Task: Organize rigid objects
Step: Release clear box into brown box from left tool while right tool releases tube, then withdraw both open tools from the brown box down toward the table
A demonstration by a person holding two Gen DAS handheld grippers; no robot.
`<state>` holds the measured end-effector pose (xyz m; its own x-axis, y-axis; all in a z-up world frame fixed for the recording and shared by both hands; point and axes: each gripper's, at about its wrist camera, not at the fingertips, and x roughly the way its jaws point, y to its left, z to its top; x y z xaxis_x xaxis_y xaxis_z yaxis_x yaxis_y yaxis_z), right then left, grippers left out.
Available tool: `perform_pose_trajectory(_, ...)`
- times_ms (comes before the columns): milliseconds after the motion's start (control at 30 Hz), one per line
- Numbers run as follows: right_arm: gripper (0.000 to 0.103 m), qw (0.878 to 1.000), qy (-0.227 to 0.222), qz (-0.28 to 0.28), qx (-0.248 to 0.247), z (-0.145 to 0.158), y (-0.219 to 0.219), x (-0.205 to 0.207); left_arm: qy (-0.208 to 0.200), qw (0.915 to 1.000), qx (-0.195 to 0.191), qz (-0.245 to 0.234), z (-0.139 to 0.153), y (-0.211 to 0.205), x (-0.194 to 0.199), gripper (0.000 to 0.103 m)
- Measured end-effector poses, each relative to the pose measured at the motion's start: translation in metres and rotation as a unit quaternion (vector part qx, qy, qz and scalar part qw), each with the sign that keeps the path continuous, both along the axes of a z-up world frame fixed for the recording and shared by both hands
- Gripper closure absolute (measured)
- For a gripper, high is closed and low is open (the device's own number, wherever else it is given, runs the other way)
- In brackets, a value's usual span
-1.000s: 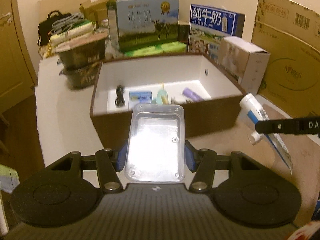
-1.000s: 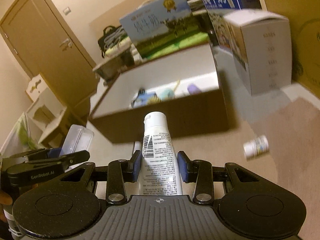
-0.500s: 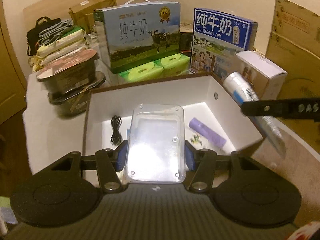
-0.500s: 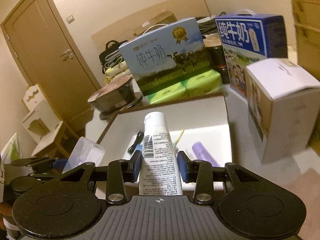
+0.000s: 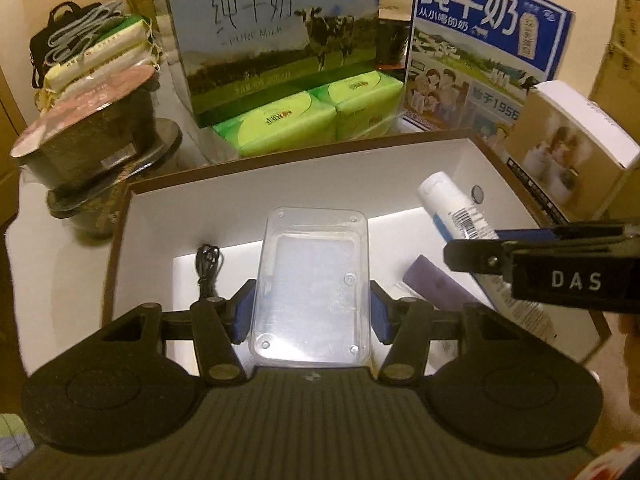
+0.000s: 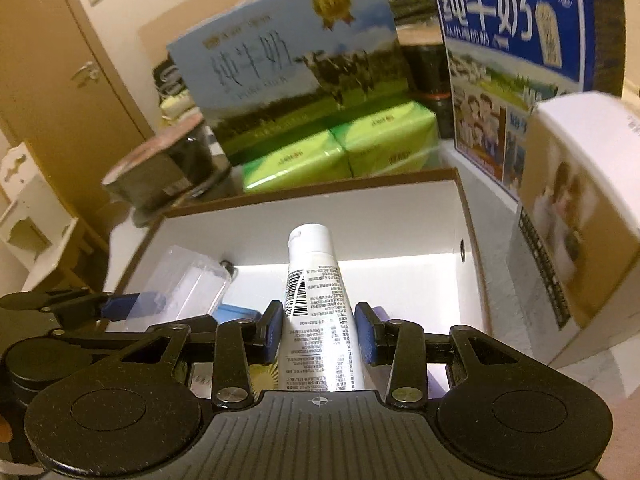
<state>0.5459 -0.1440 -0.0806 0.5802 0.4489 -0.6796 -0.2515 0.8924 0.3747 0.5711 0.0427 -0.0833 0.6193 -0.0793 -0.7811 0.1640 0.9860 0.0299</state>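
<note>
In the left wrist view the left tongs (image 5: 312, 312) grip a clear plastic case (image 5: 310, 288) at frame centre above the white-lined box (image 5: 248, 196) on the pale desk (image 5: 60, 264), while in the right wrist view the right tongs (image 6: 320, 332) clamp a white tube (image 6: 316, 304) over that box, a brown door (image 6: 52, 92) at upper left.

Both wrist views look steeply down, close above the same open box (image 5: 120, 240).

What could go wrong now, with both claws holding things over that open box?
1. The clear plastic case might land on the black cable or the purple tube lying in the box.
2. The right claw and left claw hang close together, so the white tube might bump the case.
</note>
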Motion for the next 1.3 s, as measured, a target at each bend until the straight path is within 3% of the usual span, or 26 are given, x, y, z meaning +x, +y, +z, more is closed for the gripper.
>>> perform_pose_trajectory(200,0.062,0.999,-0.015,-0.021,0.043,-0.008,-0.005,0.018,-0.016,0.9996,-0.008,0.022,-0.004,0.004,0.014,0.043)
perform_pose_trajectory(300,0.048,0.998,-0.027,-0.025,0.060,-0.004,-0.010,0.016,-0.019,0.9996,-0.001,0.023,-0.003,0.008,0.012,0.041)
perform_pose_trajectory(400,0.045,0.997,-0.043,-0.018,0.055,0.002,-0.014,0.007,-0.020,0.9995,0.001,0.026,0.000,0.014,0.004,0.041)
perform_pose_trajectory(700,0.042,0.997,-0.066,0.015,0.033,0.009,-0.029,-0.048,-0.020,0.9996,-0.001,0.020,0.013,0.025,-0.048,0.041)
perform_pose_trajectory(1100,0.039,0.995,-0.069,0.010,0.067,0.019,-0.059,-0.119,-0.039,0.9968,-0.058,0.037,0.032,0.042,-0.127,0.041)
perform_pose_trajectory(1300,0.034,0.996,-0.062,-0.006,0.059,0.015,-0.077,-0.153,-0.037,0.9966,-0.048,0.056,0.026,0.049,-0.164,0.041)
